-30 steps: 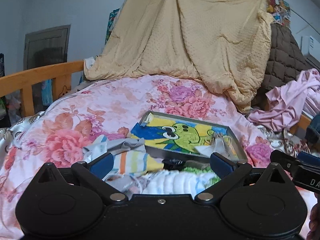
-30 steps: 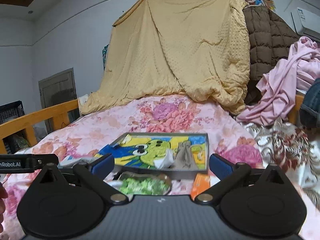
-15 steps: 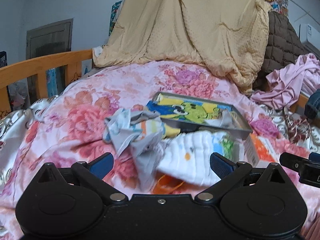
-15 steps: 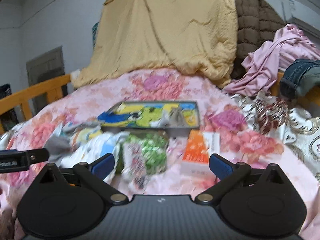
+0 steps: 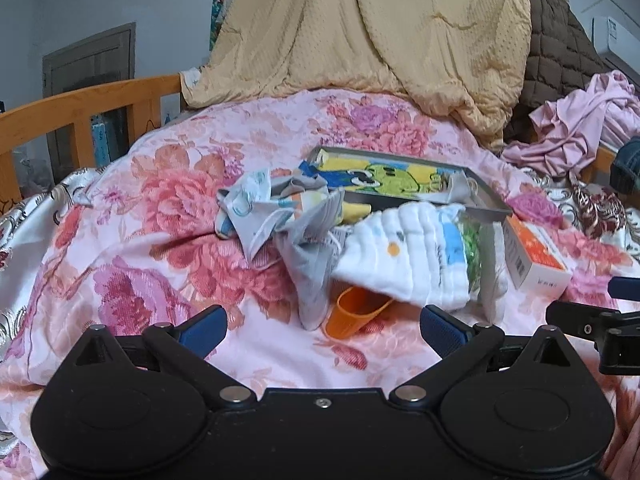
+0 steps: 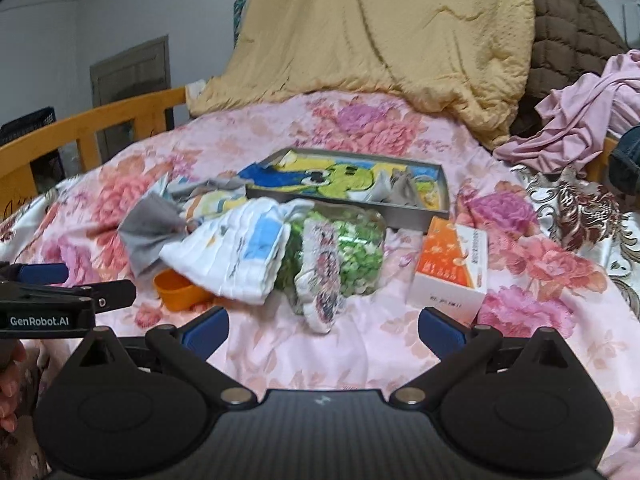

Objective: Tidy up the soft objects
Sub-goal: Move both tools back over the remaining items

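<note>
- The left gripper (image 5: pixel 323 326) is wide open and holds nothing. It hangs above the flowery pink bedspread (image 5: pixel 160 216), a little back from the pile of soft things.
- The right gripper (image 6: pixel 323 326) is wide open too, with nothing between its blue fingers (image 6: pixel 206 330).
- In the middle of the bed lies a heap. A white folded cloth (image 5: pixel 404 256) with coloured spots lies on top of an orange cup (image 5: pixel 354 314), which is tipped on its side.
- Just left of the white cloth is a crumpled grey cloth (image 5: pixel 308 264) touching some small patterned clothes (image 5: pixel 256 208).
- Right of the white cloth is a clear bag with green bits (image 6: pixel 344 248) in it, and a small flowery sock (image 6: pixel 324 276) lies over the bag.
- Behind the heap is a flat grey tray (image 6: pixel 436 210) with a green cartoon picture inside, and some small cloths rest in it.
- An orange and white box (image 6: pixel 452 268) lies just right of the bag.
- A big yellow blanket (image 5: pixel 380 32) hangs at the back, and pink clothes (image 5: pixel 576 128) are piled on the right.
</note>
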